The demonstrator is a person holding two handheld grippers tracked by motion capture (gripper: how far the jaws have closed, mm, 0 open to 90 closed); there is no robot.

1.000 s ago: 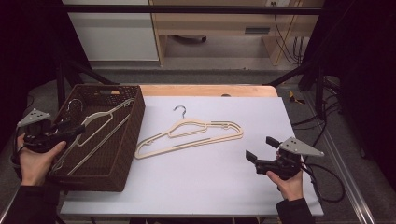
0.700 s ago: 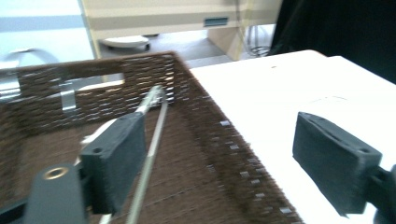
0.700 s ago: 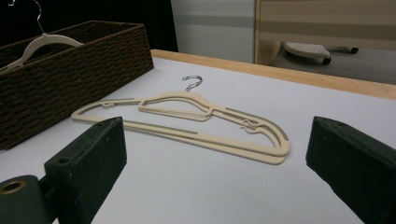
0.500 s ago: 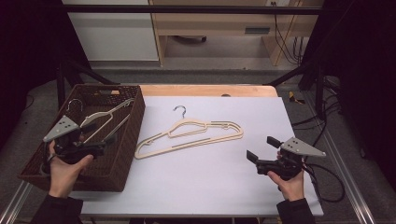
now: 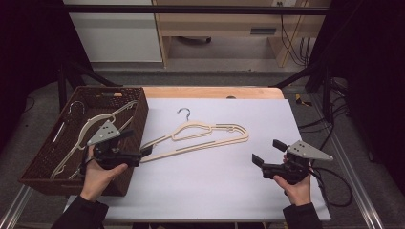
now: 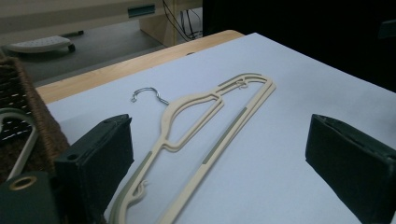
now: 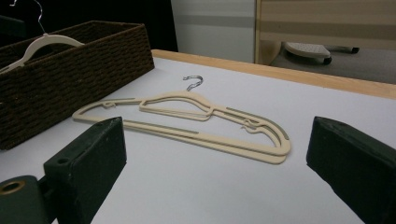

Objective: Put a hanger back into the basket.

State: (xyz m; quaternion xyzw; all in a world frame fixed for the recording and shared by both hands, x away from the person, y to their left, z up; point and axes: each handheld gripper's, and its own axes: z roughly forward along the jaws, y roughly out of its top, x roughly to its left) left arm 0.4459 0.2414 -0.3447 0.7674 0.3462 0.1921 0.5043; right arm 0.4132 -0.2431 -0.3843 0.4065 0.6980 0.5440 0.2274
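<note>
Table [image 5: 215,191] open around hanger [image 5: 200,136]; basket wall [image 5: 136,129] blocks left.

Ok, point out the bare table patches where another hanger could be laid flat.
Free: the white table strip between the beige hanger and the near edge, flanked by the left gripper and right gripper; also the far right corner beyond the hanger. Crowded: the wicker basket, already holding hangers, and the table's middle.

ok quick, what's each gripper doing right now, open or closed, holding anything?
Left gripper: jaws open after just widening, holding nothing, at the hanger's near end by the basket.
Right gripper: jaws open, holding nothing.
</note>
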